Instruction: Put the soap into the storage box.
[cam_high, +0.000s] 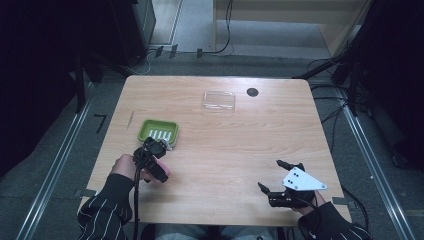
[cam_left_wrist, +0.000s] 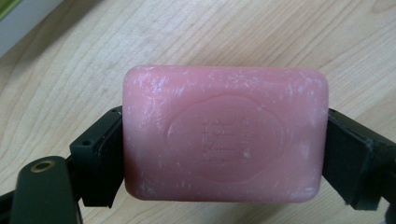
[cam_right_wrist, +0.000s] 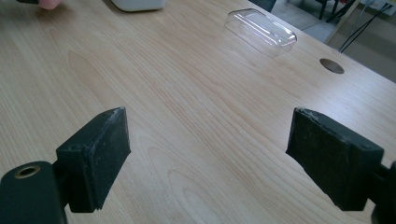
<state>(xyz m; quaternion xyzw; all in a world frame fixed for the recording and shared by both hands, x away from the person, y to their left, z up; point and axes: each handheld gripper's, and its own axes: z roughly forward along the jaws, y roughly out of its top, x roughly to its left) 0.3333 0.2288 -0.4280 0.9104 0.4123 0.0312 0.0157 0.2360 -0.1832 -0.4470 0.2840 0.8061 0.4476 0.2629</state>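
Pale wood table (cam_high: 225, 150) carries a green soap dish (cam_high: 158, 131) near the left gripper (cam_left_wrist: 224, 135) and a clear lid (cam_high: 218, 100) farther back. Left jaws pinch a pink soap bar (cam_left_wrist: 224, 135) by its ends, probably just above the wood. Right gripper (cam_high: 272, 180) hovers low at the near edge, jaws spread wide, holding nothing.
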